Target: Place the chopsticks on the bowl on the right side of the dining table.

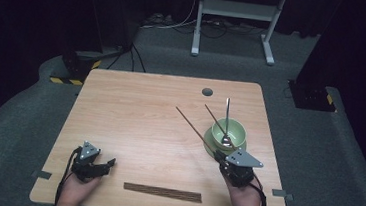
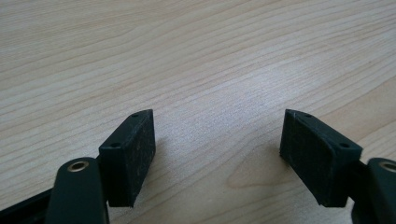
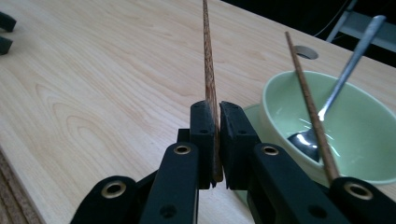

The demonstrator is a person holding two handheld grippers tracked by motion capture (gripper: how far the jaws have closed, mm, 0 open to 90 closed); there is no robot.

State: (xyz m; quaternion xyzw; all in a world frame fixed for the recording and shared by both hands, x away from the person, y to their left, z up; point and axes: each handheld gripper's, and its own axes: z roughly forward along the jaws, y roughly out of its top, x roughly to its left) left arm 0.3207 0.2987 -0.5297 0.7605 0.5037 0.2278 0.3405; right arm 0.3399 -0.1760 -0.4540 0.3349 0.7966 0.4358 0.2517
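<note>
A brown wooden chopstick (image 3: 209, 79) is clamped between the jaws of the right gripper (image 3: 214, 140), which press on its lower end; from there the stick rises away from the jaws. In the high view it slants from the gripper (image 1: 222, 155) toward the middle of the table (image 1: 135, 109), its far tip over bare wood. The right gripper hangs near the table's front right corner, just at the near rim of a pale green bowl (image 1: 236, 129).

The bowl stands on a matching green plate (image 1: 209, 146) close to the right edge of the table. Inside it lean a second chopstick (image 1: 215, 118) and a metal spoon (image 1: 227, 118) — the spoon's bowl rests at the bottom, its handle pointing toward the far edge. In the right gripper view the second chopstick (image 3: 308, 102) crosses in front of the spoon (image 3: 341, 79).

A flat brown mat (image 1: 162, 192) lies along the front edge, between the two hands.

The left gripper (image 1: 100, 163) sits near the front left corner. Its jaws stand wide apart with nothing but bare wood between them (image 2: 217, 140) — released and holding nothing.
</note>
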